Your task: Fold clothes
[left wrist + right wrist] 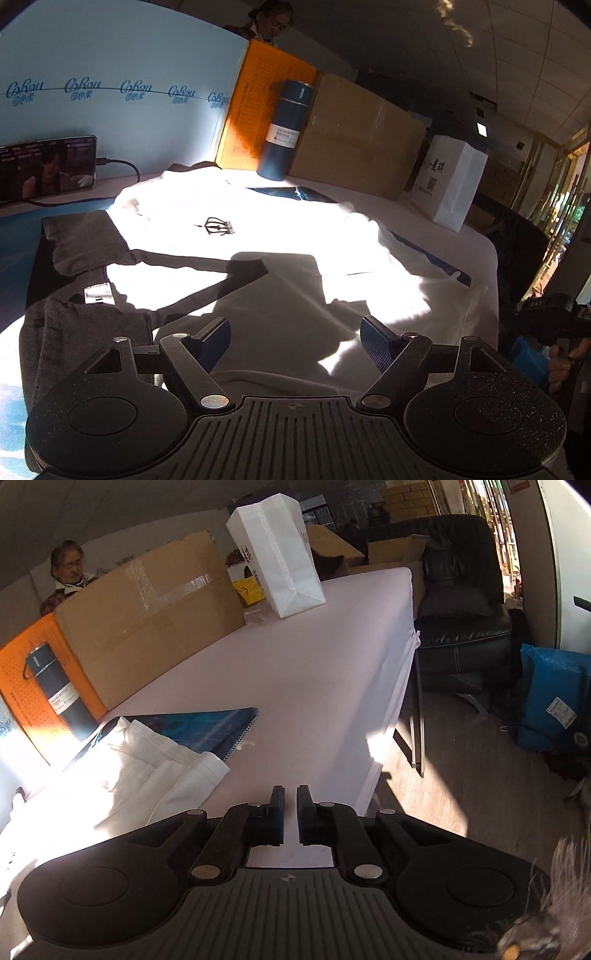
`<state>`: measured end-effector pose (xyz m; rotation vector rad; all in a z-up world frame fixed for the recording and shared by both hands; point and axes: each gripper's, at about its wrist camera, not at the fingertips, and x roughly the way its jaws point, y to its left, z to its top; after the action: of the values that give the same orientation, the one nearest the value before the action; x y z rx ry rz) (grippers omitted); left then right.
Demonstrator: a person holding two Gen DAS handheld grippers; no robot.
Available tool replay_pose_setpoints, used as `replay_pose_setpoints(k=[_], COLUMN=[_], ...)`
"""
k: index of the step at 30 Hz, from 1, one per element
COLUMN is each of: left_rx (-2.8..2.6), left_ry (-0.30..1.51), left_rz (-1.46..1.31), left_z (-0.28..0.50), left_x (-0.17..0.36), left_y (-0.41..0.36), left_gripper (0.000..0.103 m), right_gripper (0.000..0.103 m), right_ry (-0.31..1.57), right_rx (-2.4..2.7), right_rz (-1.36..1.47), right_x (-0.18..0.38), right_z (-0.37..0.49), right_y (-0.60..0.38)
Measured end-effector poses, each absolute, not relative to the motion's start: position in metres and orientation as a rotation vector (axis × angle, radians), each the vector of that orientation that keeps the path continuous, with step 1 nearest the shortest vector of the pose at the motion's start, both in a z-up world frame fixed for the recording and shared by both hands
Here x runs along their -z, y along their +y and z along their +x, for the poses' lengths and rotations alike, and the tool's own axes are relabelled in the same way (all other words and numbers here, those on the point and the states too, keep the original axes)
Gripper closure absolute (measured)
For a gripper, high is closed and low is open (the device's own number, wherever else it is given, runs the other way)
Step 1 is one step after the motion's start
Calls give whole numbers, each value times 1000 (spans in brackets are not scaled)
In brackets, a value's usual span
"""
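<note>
The left gripper (295, 334) is hovering low over the white garment (258, 236), its jaws standing wide with nothing between them; the cloth is lying flat directly ahead of and beneath them, part in hard sunlight, part in the gripper's own shadow. That wide stance looks like readiness to take a fold of fabric rather than a grip already made. Just left of the left jaws a dark grey garment (85, 339) is sitting bunched, apparently waiting its turn.

The right gripper (290, 797) is showing a narrow gap between its jaws, and nothing is pinched there: only bare desk (314, 672) is showing through the slot. The white garment's edge (162, 775) is lying to the left of these jaws, near but apart, so this hand seems to be approaching the hem and not holding it.

The left view alone is giving the garment's printed emblem (218, 226), the phone (48, 166) propped well beyond the jaws on the left, and the blue flask (286, 129) far ahead. The right view alone is showing the spiral notebook (207, 727) tucked under the cloth's far edge, which could snag a fold, along with the desk's corner, the white paper bag (280, 550) far ahead and the black armchair (461, 590) off to the right.
</note>
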<state>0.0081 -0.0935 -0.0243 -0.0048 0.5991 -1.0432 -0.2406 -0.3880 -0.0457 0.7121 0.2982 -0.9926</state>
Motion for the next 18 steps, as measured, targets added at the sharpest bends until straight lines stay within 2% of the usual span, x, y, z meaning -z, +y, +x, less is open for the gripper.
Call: replay_pose_setpoints(k=[2,4,7,10,13,14,15,18], left_rx=[1077,1108,1146,1139,1129,1130,1130,1131], left_ry=[581,559,549,566,591,594,597,601], left_rz=[28,76,119,102,79,77,75,70], left_z=[1,-7,-14,-10,-5,-4,-4,-3], left_x=[23,22,23,24,26,26,26,27], left_y=[-97,-102,-106,-105,-103,-103,-103,-102], left_gripper=[24,23,23,23,23,23,23,23], right_gripper=[43,43,43,54,74,90,99,100], right_ry=[209,169,226,283,305,316,315,181], right_rx=[968,931,866,856,871,881,875,766], right_rz=[776,762,748,777,762,731,730,832], right_x=[40,31,29,33,36,37,38,39], right_z=[-248,-244,-221,-203,-193,-190,-191,-216], right_y=[-390,-390,-398,-406,-409,-410,-411,-415])
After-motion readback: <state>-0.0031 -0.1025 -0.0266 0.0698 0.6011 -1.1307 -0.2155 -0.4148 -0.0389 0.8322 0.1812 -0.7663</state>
